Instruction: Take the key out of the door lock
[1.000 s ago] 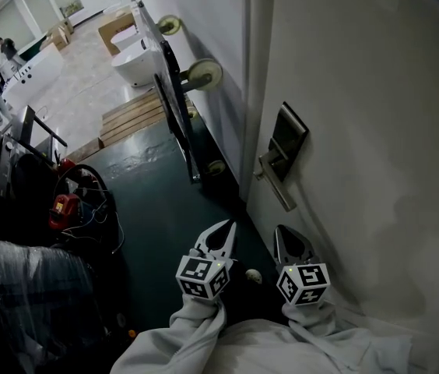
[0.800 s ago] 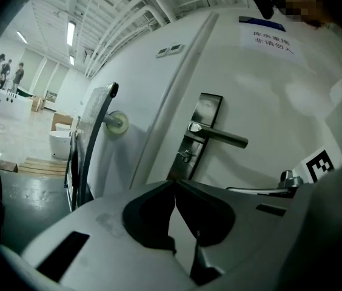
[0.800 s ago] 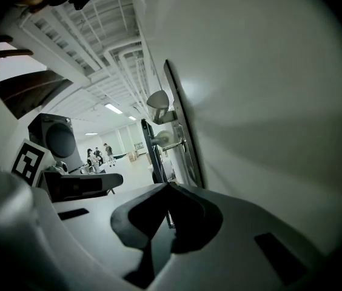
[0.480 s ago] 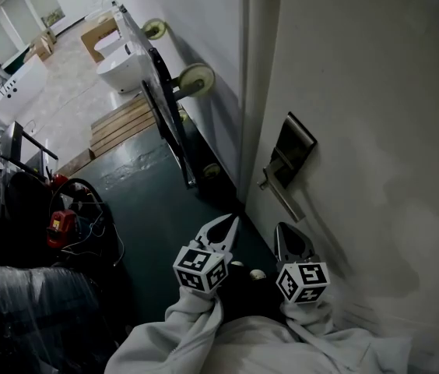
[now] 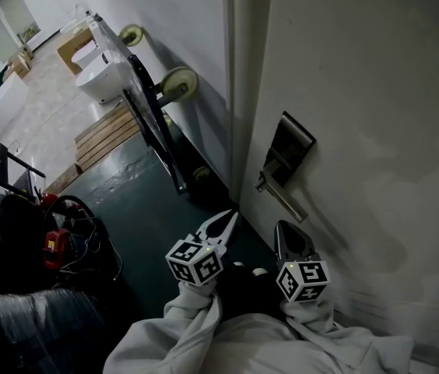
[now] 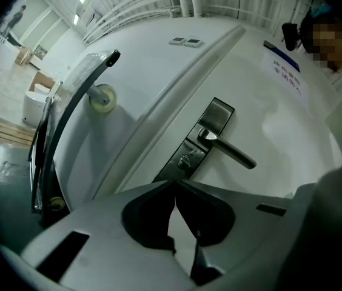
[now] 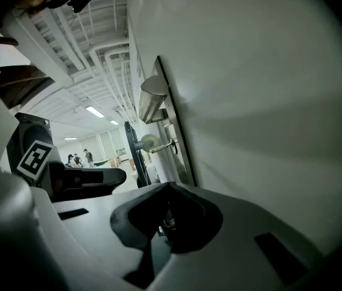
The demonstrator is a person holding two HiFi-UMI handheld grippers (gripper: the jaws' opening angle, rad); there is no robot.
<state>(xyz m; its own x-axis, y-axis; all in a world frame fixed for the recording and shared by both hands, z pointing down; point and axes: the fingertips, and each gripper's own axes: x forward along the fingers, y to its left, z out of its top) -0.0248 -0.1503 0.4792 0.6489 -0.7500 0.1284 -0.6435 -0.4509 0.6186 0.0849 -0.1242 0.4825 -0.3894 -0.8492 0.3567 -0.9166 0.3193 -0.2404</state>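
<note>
The white door [image 5: 359,107] fills the right of the head view. On it sits a dark metal lock plate [image 5: 286,158] with a lever handle [image 5: 282,199]. In the left gripper view the lock plate [image 6: 198,144] carries the handle [image 6: 228,151], and below it a small round keyhole piece [image 6: 186,160]; I cannot make out the key itself. My left gripper [image 5: 224,224] is shut and empty, below and left of the lock. The left gripper's tips [image 6: 175,183] point up at the plate. My right gripper [image 5: 289,238] hangs shut close to the door, under the handle, with its tips [image 7: 168,188] together.
A wheeled metal frame [image 5: 153,123] leans along the wall left of the door. Behind it are a white basin [image 5: 99,80] and a wooden pallet [image 5: 107,135]. A red tool with cables [image 5: 56,244] lies on the dark green floor [image 5: 157,209] at the left.
The head view has swung a little, so the lock sits slightly lower in it. The left gripper has drifted a bit left and up; both grippers stay shut below the handle.
</note>
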